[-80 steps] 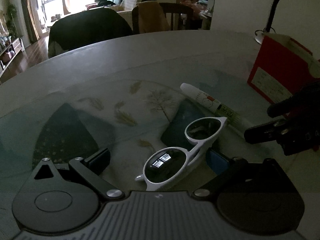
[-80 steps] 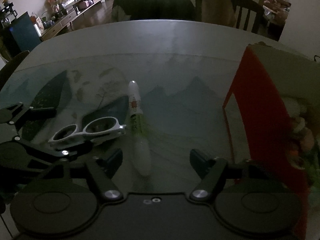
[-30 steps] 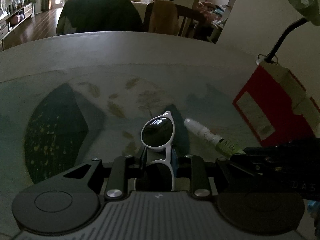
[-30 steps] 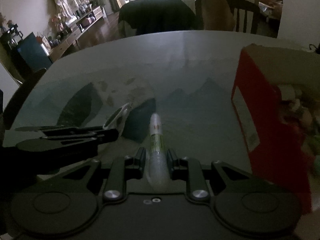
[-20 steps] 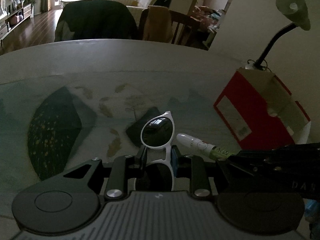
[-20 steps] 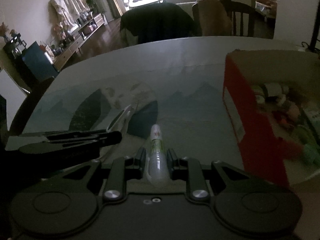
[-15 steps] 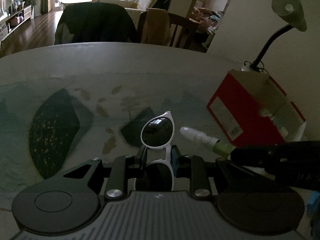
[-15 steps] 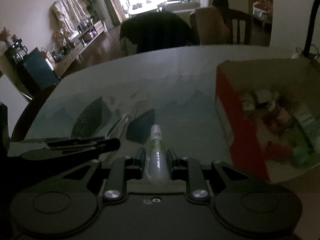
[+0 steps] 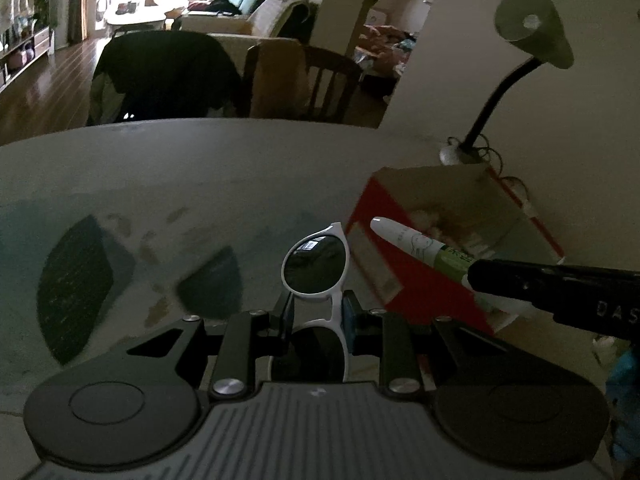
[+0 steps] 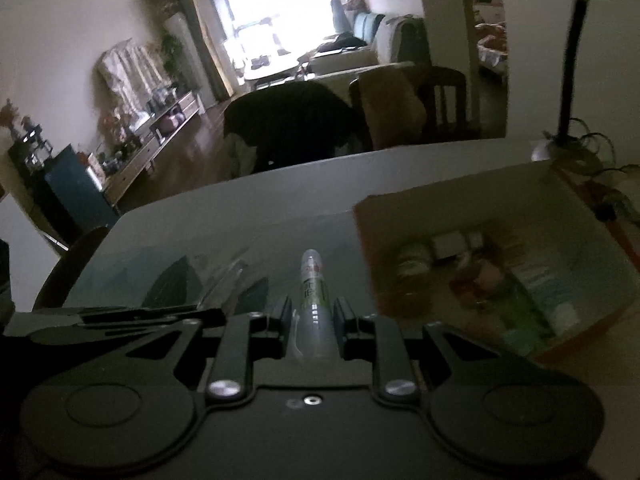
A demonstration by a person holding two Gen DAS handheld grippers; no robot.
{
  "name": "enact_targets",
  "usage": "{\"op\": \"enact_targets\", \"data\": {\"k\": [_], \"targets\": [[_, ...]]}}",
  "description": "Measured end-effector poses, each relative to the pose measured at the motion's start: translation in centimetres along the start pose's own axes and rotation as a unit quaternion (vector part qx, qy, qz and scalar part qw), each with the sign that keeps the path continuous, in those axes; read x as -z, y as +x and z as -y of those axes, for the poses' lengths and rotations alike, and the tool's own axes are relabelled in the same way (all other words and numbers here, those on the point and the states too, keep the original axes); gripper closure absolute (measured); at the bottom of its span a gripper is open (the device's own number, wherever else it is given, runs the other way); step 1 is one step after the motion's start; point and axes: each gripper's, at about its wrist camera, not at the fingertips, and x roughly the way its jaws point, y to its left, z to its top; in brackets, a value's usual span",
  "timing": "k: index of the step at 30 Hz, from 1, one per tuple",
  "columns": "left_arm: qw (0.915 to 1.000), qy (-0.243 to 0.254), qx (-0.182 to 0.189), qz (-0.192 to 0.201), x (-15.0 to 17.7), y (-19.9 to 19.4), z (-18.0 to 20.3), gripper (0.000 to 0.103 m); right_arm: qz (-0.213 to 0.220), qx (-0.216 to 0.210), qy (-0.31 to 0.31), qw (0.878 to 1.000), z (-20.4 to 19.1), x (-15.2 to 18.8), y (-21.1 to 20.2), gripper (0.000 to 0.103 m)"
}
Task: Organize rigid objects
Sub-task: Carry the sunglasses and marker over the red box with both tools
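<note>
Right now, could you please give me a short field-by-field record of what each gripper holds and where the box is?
left gripper: shut on the white-framed dark-lens sunglasses
right gripper: shut on the white tube with a green label
red open-top cardboard box: on the pale table, ahead and right of both grippers
box contents: several blurred items, not identifiable
grey gooseneck desk lamp: behind the box
</note>
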Motion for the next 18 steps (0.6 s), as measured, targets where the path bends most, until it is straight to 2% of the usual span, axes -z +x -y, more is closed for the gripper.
{"op": "enact_targets", "data": {"k": [9, 18], "targets": [[0.9996, 0.024, 0.011, 0.007, -1.7, 1.3, 6.4, 0.079, 0.02, 0.02, 0.016, 0.999, 6.0, -1.1, -1.6, 0.081], [0.9986, 0.049, 0.019, -0.001, -2.9, 4.7, 12.5, 0.079, 0.034, 0.048, 0.041, 0.997, 12.3, -1.9, -2.2, 0.081]]}}
